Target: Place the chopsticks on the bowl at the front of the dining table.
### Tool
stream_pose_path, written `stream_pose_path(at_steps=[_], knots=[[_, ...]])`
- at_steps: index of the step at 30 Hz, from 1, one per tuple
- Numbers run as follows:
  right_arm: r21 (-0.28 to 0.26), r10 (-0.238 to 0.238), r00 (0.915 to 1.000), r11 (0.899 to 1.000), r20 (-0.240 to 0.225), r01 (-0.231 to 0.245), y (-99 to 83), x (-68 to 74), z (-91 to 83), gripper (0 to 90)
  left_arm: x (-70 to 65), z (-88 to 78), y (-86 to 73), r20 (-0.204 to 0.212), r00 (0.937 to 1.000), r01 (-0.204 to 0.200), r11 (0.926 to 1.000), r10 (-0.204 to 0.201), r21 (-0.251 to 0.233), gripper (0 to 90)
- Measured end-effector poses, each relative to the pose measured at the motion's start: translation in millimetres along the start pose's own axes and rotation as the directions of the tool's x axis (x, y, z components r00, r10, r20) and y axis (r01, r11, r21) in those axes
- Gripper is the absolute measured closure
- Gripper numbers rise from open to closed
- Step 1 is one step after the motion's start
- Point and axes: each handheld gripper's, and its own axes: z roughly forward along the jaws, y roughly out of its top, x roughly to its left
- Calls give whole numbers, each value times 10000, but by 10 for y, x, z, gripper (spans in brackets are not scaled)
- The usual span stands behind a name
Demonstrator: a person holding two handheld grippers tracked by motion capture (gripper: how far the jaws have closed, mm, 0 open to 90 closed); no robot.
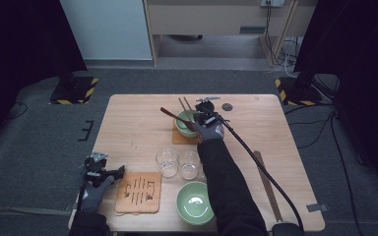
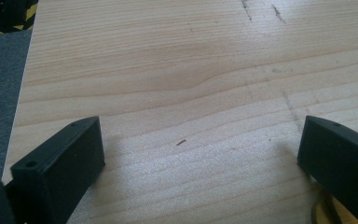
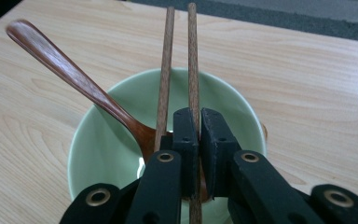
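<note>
- The right tool [image 3: 195,140] is over the far green bowl [image 3: 116,154], its jaws pinched tight on one wooden chopstick [image 3: 193,60].
- A second chopstick [image 3: 164,70] lies just beside the held one, outside the jaws, across the bowl's far rim.
- A brown wooden spoon [image 3: 74,79] leans in that bowl, handle pointing up and away.
- The left tool [image 2: 200,154] stands wide open over bare bench [image 2: 168,70], gripping nothing, near an orange mat [image 1: 139,191].
</note>
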Motion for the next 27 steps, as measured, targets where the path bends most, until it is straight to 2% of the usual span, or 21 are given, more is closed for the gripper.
stream_pose_path(at_steps=[6,8,13,22,27], knots=[[247,-2,9999,9997,103,0,-26,-14,46,842,0,0,0,1,10000,1,10000,-1,1,0],[243,40,10000,9997,55,-42,-23,-18,46,804,0,0,0,1,10000,0,10000,0,1,0],[129,-85,9999,9999,108,84,-14,-40,-34,768,0,0,0,1,10000,2,10000,-2,2,0],[367,-564,9983,9978,136,559,-68,-38,-55,812,0,0,0,-1,10000,-1,10000,1,1,0],[403,-511,9987,9979,35,509,-83,-20,-24,847,0,0,0,0,10000,2,10000,-2,1,0]])
